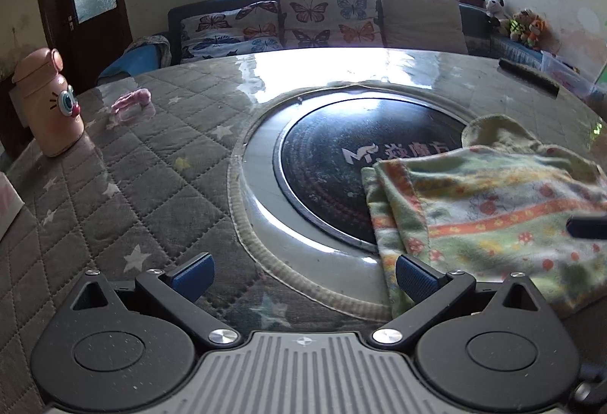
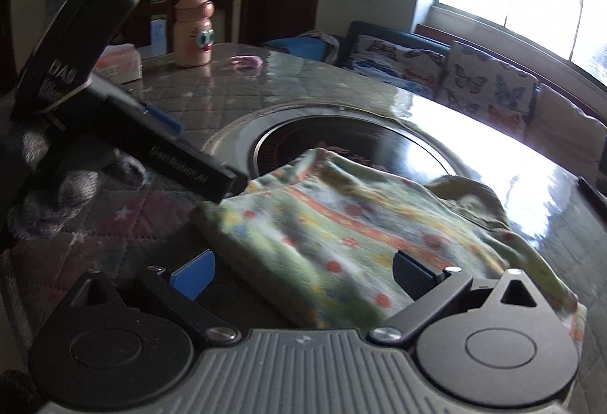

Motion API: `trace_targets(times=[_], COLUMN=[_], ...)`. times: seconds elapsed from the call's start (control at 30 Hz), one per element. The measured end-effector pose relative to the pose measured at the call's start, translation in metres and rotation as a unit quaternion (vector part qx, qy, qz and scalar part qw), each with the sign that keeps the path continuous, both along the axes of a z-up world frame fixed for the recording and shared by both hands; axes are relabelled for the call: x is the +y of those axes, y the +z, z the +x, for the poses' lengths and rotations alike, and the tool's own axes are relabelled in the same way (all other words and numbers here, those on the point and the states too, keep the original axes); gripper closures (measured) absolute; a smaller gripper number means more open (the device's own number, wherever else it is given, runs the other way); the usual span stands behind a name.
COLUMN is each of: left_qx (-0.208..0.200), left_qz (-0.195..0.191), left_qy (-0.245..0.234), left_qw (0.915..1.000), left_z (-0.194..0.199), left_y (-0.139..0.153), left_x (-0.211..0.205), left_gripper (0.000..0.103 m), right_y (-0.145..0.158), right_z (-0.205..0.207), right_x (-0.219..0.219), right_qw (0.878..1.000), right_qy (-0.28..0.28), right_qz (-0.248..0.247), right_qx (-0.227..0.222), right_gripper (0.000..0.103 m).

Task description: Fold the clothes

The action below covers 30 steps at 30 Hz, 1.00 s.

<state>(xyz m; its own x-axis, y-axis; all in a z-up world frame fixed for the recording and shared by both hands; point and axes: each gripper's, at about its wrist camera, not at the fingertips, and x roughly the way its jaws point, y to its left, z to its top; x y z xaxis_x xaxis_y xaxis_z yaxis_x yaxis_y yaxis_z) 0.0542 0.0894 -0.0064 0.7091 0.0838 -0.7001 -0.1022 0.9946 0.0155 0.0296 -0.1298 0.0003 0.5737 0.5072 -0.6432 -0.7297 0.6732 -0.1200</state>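
Between right tongs (image 2: 305, 271), floral garment (image 2: 341, 224).

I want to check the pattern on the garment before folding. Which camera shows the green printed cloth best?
The left wrist view: the green printed cloth is sharp there, with its orange bands and small red motifs clear, though its right part is cut off. The right wrist view shows more of the cloth, but blurred.
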Motion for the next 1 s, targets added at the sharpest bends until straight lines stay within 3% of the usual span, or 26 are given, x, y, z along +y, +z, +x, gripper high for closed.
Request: trace_targets(times=[0.2, 0.4, 0.47, 0.5, 0.53, 0.77, 0.9, 1.0], left_qx=[-0.002, 0.018, 0.025, 0.025, 0.025, 0.038, 0.048, 0.051], left_qz=[-0.049, -0.120, -0.141, -0.148, -0.155, -0.219, -0.264, -0.303], left_qy=[0.005, -0.004, -0.001, 0.002, 0.002, -0.008, -0.015, -0.021], left_qw=[0.9988, 0.9926, 0.9897, 0.9887, 0.9876, 0.9749, 0.9633, 0.9514], left_z=[0.004, 0.014, 0.017, 0.018, 0.019, 0.026, 0.033, 0.038], left_y=[0.009, 0.006, 0.005, 0.005, 0.005, 0.008, 0.006, 0.002], left_x=[0.012, 0.018, 0.021, 0.021, 0.022, 0.016, 0.010, 0.007], left_gripper=[0.000, 0.000, 0.000, 0.000, 0.000, 0.001, 0.010, 0.023], right_y=[-0.002, -0.005, -0.004, -0.003, -0.001, 0.020, 0.034, 0.039], right_z=[-0.006, -0.011, -0.011, -0.010, -0.008, -0.004, -0.003, -0.003], right_x=[0.028, 0.046, 0.046, 0.044, 0.042, 0.018, -0.001, -0.013], right_qw=[0.998, 0.996, 0.996, 0.996, 0.997, 0.997, 0.996, 0.995], right_qy=[0.054, 0.085, 0.081, 0.079, 0.079, 0.059, 0.047, 0.043], right_qz=[-0.017, -0.029, -0.029, -0.024, -0.017, 0.045, 0.079, 0.093], right_qx=[-0.007, -0.012, -0.017, -0.014, -0.008, 0.004, 0.007, 0.007], right_gripper=[0.016, 0.047, 0.070, 0.074, 0.084, 0.091, 0.092, 0.092])
